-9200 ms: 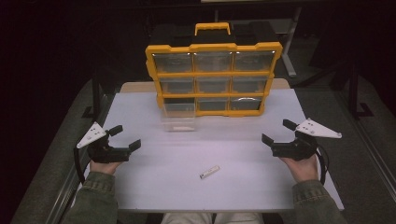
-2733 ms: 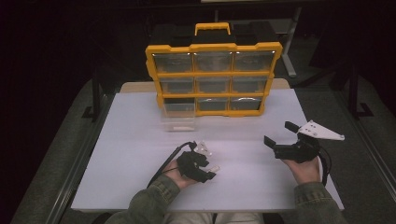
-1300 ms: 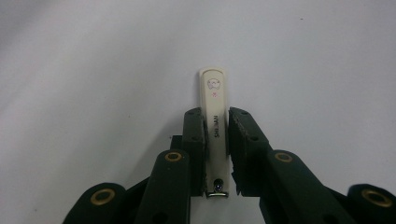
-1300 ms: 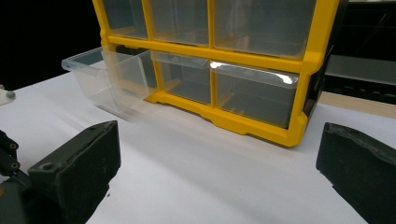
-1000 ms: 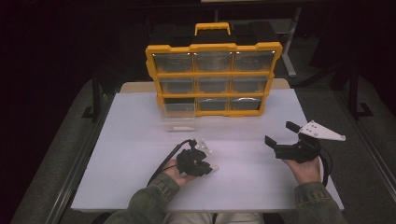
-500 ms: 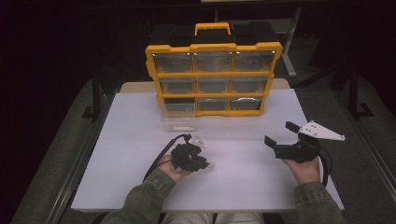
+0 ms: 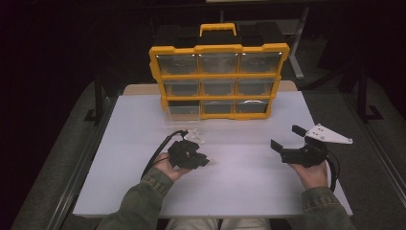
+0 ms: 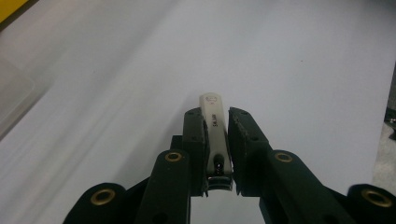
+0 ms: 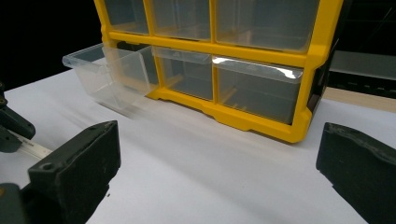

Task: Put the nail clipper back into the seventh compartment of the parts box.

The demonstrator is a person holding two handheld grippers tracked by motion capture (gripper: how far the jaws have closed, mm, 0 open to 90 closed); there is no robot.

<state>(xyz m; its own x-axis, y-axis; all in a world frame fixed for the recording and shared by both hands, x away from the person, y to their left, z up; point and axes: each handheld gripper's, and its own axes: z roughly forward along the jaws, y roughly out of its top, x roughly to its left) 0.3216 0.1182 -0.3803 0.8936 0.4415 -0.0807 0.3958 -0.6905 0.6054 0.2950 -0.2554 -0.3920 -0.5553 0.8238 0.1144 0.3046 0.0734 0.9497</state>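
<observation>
White tabletop (image 7: 239, 191) now lies beneath the left tool (image 8: 217, 140), lifted since earlier (pinching a nail clipper (image 8: 214, 126)).

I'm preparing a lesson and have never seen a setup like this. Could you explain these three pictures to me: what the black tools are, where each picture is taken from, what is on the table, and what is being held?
A person sits at a white table holding a hand-operated two-jaw tool in each hand. The high view looks down from above the person. The other two pictures come from small cameras riding on each tool, looking along its black jaws.

On the table stands a yellow organiser with clear drawers; its lower-left drawer is pulled out.

The left gripper is shut on a nail clipper, a small cream-and-metal one, lifted off the table. The right gripper is open with nothing between its jaws, facing the organiser.
</observation>
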